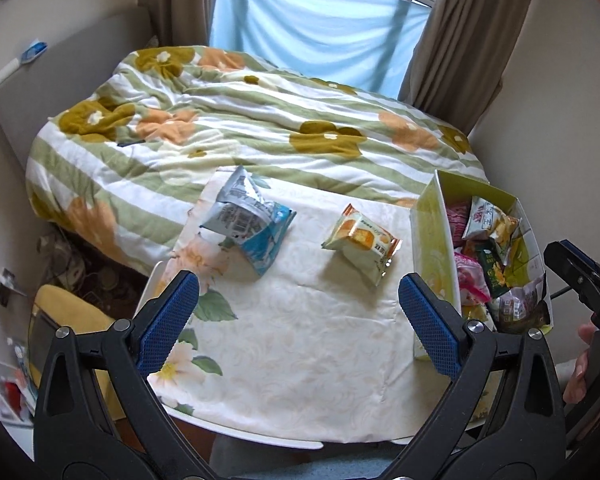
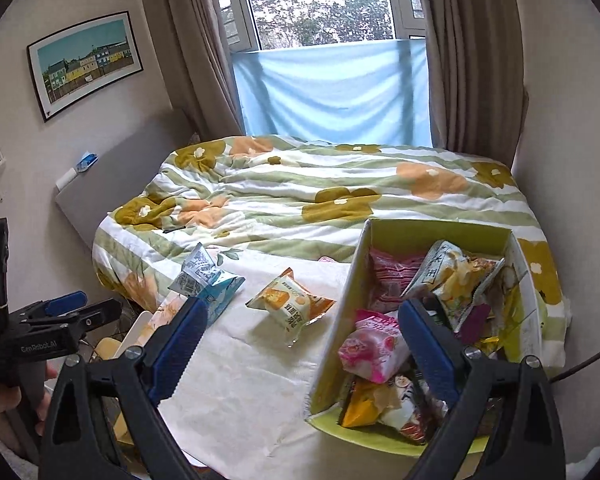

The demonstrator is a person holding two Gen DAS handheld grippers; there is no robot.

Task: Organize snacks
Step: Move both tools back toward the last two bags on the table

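Note:
Two snack packs lie on the white floral tablecloth point(image 1: 300, 340): a blue and silver pack point(image 1: 248, 228) point(image 2: 208, 280) at the far left, and an orange and white cake pack point(image 1: 362, 242) point(image 2: 290, 306) nearer the box. A yellow-green cardboard box point(image 1: 436, 248) point(image 2: 338, 328) on the right holds several snack packs, pink point(image 2: 374, 344) and yellow among them. My left gripper point(image 1: 298, 312) hangs open over the near part of the cloth, nothing between its blue pads. My right gripper point(image 2: 304, 344) is open too, one finger point(image 2: 430, 344) over the box.
A bed with a flowered green-striped quilt point(image 1: 260, 132) lies right behind the table. A yellow chair point(image 1: 60, 312) stands at the left below the table edge. Curtains and a window with a blue cloth point(image 2: 332, 92) are at the back. A hand holds each gripper's grip.

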